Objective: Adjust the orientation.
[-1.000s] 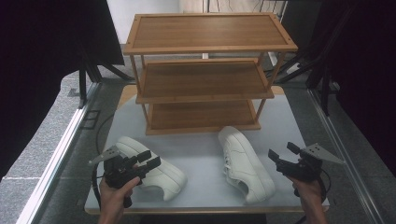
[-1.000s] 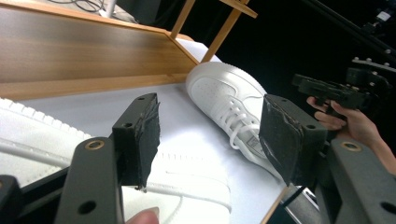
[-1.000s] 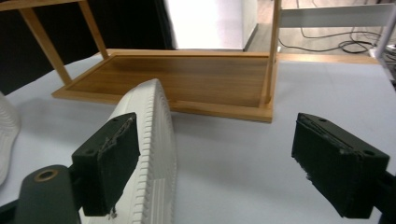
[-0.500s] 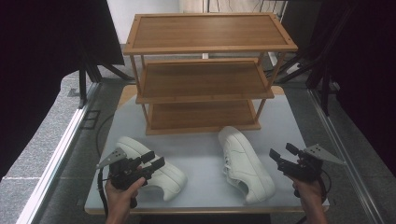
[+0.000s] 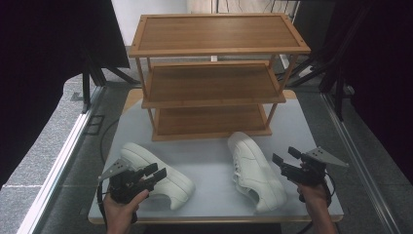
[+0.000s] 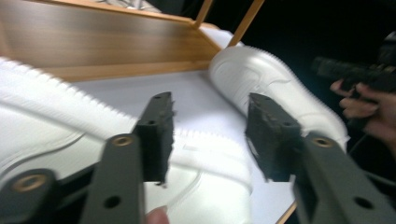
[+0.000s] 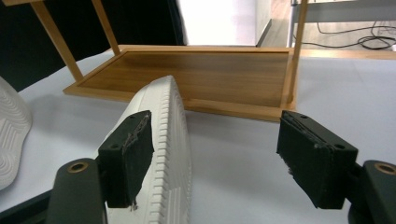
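While left tongs (image 5: 157, 174) narrow over the left shoe (image 5: 160, 175) (untouched), both hands hover low.

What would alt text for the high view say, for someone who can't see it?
Two white sneakers lie on a grey table before a three-shelf wooden rack. A person's left gripper, its jaws just closing but apart, hovers over the left sneaker; the right gripper, jaws open, sits beside the right sneaker.

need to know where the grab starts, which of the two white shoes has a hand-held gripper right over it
The left white shoe: the left hand-held gripper, its jaws just closing, sits over its middle. The right white shoe lies clear beside the right hand-held gripper.
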`<state>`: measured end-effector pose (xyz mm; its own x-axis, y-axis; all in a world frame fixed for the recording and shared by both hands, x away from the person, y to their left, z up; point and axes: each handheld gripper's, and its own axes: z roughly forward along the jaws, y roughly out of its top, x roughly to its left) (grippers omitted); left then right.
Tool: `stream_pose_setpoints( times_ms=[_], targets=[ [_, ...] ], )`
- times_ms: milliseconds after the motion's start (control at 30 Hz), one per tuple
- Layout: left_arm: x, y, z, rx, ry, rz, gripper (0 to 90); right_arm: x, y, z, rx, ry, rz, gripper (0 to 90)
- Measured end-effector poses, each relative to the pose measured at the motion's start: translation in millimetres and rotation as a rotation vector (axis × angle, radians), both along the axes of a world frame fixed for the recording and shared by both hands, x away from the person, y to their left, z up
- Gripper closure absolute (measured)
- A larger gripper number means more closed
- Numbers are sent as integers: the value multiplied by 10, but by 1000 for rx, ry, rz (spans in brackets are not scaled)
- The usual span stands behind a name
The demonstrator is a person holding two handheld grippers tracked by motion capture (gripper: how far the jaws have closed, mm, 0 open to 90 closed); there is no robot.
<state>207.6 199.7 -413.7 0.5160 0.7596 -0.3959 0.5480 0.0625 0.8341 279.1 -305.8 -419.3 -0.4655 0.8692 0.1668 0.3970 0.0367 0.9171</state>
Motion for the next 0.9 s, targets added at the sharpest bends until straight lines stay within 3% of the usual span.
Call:
stream_pose_setpoints(
  times_ms=[67,167,267,367,400,433,467,600,767,900],
  targets=[
    [-76,37,-12,19,-4,17,651,3,1,5,9,1,-1,267],
    [-170,80,-44,12,-5,30,757,3,-1,12,11,-2,0,267],
    [-378,153,-191,25,22,47,807,-3,-2,30,16,-3,-11,267],
    [-469,198,-305,22,44,64,829,-4,0,31,13,-1,-17,267],
    [-521,235,-422,20,77,80,834,2,3,22,12,4,-24,267],
    [-521,235,-422,20,77,80,838,4,4,16,14,10,-29,267],
    [-534,242,-496,21,108,81,841,5,5,9,17,13,-31,267],
    [-488,193,-545,60,128,79,843,-1,12,-9,12,18,-38,267],
    [-423,154,-539,46,128,66,853,-28,11,-5,10,16,-28,266],
    [-423,131,-508,47,119,66,846,-120,-154,144,29,-17,-46,269]
  ],
)
